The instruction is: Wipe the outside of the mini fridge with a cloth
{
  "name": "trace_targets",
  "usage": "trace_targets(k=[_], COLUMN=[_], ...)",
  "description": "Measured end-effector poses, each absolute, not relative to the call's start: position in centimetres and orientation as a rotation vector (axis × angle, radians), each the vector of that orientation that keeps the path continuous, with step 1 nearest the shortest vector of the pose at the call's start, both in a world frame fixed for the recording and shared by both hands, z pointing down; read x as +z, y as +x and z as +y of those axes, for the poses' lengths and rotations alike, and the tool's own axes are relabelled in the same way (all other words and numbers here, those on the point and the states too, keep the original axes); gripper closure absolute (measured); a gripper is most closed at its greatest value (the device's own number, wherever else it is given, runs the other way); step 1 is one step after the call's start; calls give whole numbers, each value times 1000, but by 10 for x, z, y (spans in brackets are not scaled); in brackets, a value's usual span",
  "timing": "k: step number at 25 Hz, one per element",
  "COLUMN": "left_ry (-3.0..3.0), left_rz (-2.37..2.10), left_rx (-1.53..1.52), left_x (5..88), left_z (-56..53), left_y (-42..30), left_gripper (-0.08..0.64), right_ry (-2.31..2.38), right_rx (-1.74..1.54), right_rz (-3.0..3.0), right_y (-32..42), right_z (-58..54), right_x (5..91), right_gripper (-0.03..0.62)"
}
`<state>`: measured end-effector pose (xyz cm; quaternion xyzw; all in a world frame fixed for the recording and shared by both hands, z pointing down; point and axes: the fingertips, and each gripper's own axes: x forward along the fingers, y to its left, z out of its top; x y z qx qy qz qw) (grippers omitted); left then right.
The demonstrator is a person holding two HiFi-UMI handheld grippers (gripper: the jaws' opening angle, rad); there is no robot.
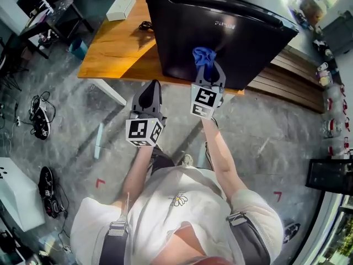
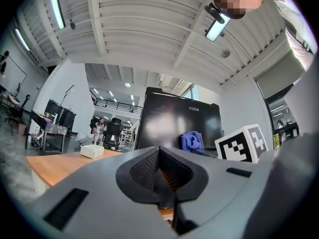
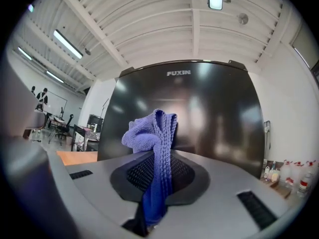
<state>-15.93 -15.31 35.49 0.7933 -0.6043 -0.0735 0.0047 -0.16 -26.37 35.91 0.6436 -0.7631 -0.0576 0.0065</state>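
A black glossy mini fridge stands on a wooden table, its door facing me. My right gripper is shut on a blue cloth, whose bunched top lies at the fridge door's lower part. In the right gripper view the cloth stands up between the closed jaws in front of the fridge. My left gripper hangs lower and to the left, short of the table edge, its jaws closed on nothing. The left gripper view shows the fridge and the cloth ahead.
A white box and a black cable lie on the table left of the fridge. Wooden slats extend to the right. Cables and shoes litter the grey floor at left. Spray bottles stand at far right.
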Motion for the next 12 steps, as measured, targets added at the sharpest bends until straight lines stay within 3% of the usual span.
trace_targets(k=[12], left_ry=[2567], left_rz=[-1775], left_rx=[-222], left_x=[357], left_z=[-171], left_y=[-112], left_gripper=[555], right_ry=[2281], right_rx=[-163], right_rz=[-2083], right_y=[140], right_z=[-257], right_x=[364], right_gripper=[531])
